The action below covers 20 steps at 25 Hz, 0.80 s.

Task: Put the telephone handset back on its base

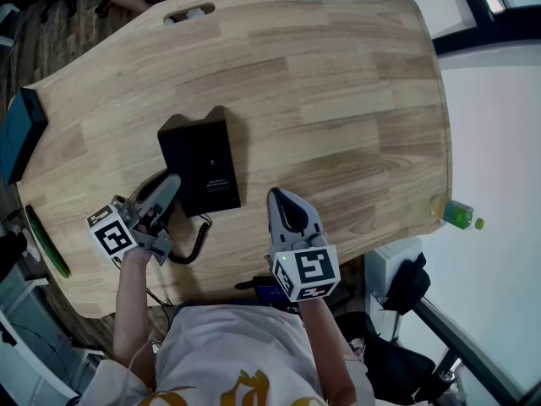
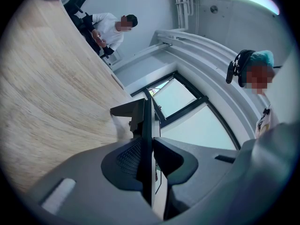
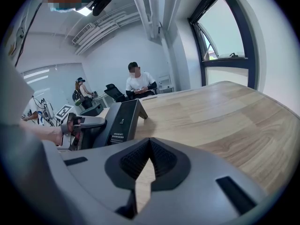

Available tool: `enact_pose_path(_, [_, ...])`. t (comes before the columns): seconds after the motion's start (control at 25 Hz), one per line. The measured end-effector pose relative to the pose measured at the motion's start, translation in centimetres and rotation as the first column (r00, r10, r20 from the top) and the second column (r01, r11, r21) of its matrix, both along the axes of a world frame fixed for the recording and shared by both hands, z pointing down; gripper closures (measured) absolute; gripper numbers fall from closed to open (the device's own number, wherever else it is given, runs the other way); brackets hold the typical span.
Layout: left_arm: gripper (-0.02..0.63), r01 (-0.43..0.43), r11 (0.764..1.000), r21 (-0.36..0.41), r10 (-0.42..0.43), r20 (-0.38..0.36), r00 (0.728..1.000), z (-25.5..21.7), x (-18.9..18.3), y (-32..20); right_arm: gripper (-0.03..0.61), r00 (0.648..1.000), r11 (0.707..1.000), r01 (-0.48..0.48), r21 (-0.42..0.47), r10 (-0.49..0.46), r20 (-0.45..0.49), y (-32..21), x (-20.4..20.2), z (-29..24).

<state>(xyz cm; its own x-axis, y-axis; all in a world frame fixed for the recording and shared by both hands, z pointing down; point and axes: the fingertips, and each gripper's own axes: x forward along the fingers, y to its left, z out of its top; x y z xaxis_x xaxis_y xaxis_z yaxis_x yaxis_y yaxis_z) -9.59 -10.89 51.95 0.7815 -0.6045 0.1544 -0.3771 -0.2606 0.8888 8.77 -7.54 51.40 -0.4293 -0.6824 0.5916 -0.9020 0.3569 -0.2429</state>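
A black telephone (image 1: 203, 163) lies on the wooden table (image 1: 338, 100) with its labelled underside turned up. In the right gripper view the telephone (image 3: 119, 123) stands tilted, propped on one edge. My left gripper (image 1: 169, 186) is shut on its left edge, which shows as a thin black plate (image 2: 143, 121) clamped between the pads (image 2: 131, 156). A black coiled cord (image 1: 193, 242) loops out from the phone's near side. The handset itself is not visible. My right gripper (image 1: 281, 197) hovers to the right of the phone, shut and holding nothing, with its tips (image 3: 150, 142) pointing over bare wood.
A dark box (image 1: 21, 129) lies at the table's left edge, with a green strip (image 1: 49, 242) near it. A green bottle (image 1: 458, 215) stands just off the right edge. A cable slot (image 1: 188, 13) is at the far side, where a person (image 3: 138, 83) sits.
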Motion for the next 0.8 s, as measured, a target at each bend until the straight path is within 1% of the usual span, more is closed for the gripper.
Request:
enact_pose_path(0.28, [0.541, 0.028, 1.0, -0.012, -0.028, 0.049, 0.998, 0.2, 0.1, -0.2, 0.575, 1.0, 1.0, 0.003, 0.003, -0.003, 0.002, 0.0, -0.2, -0.2])
enact_pose_path(0.44, [0.526, 0.062, 0.998, -0.015, -0.06, 0.118, 0.991, 0.6, -0.2, -0.2, 0.575, 1.0, 1.0, 0.003, 0.009, -0.003, 0.003, 0.0, -0.1, -0.4])
enact_pose_path(0.56, [0.504, 0.083, 0.997, -0.003, -0.081, 0.176, 0.981, 0.7, -0.4, -0.3, 0.575, 1.0, 1.0, 0.006, 0.018, -0.006, 0.003, 0.0, -0.2, -0.7])
enact_pose_path(0.68, [0.491, 0.11, 0.994, 0.003, -0.108, 0.215, 0.971, 0.8, -0.6, -0.4, 0.575, 1.0, 0.999, 0.012, 0.032, -0.012, 0.001, -0.1, -0.4, -1.2])
enact_pose_path(0.76, [0.491, 0.13, 0.991, 0.037, -0.135, 0.255, 0.957, 0.4, -1.0, -0.5, 0.575, 1.0, 0.999, 0.015, 0.04, -0.015, 0.006, -0.1, -0.5, -1.8])
enact_pose_path(0.8, [0.491, 0.134, 0.988, 0.072, -0.149, 0.287, 0.946, 0.2, -1.3, -0.6, 0.575, 1.0, 0.999, 0.014, 0.041, -0.015, 0.015, 0.0, -0.6, -2.0])
